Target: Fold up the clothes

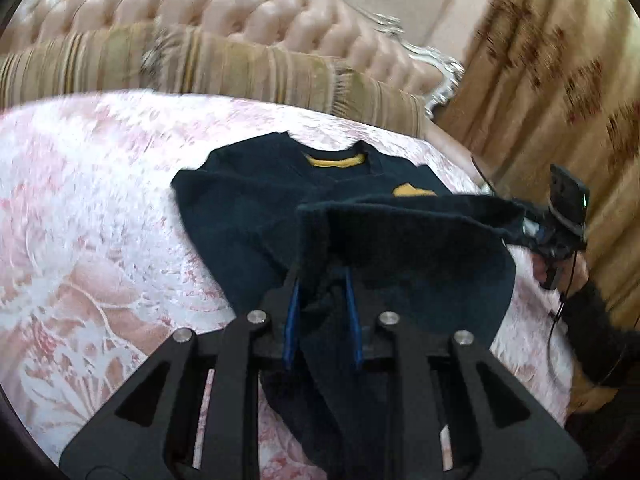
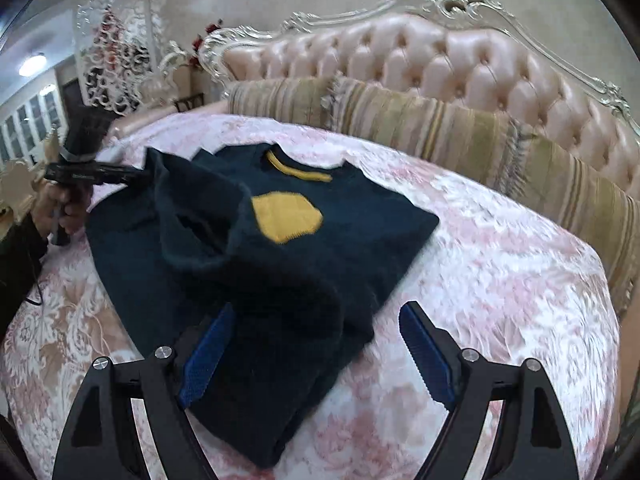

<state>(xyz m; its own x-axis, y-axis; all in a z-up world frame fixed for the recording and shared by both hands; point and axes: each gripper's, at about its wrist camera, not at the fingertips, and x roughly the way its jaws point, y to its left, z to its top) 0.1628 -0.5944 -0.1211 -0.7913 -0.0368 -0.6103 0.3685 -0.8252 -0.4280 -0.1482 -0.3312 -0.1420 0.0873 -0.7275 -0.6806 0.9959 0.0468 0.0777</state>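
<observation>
A dark navy sweater (image 1: 256, 208) with a yellow collar band and a yellow chest patch (image 2: 286, 216) lies on the pink floral bedspread (image 1: 88, 216). My left gripper (image 1: 322, 280) is shut on the sweater's lifted hem fold, and cloth drapes over its fingers. It also shows at the left of the right wrist view (image 2: 132, 176), holding the cloth up. My right gripper (image 2: 316, 328) is open, its blue pads wide apart, with the sweater's near edge lying over the left pad (image 2: 208, 352). In the left wrist view it (image 1: 524, 220) is at the sweater's right edge.
Striped beige pillows (image 2: 440, 128) line the far edge of the bed, in front of a tufted pink headboard (image 2: 460, 60). Golden curtains (image 1: 560, 80) hang to the right. The bedspread (image 2: 500, 280) stretches to the right of the sweater.
</observation>
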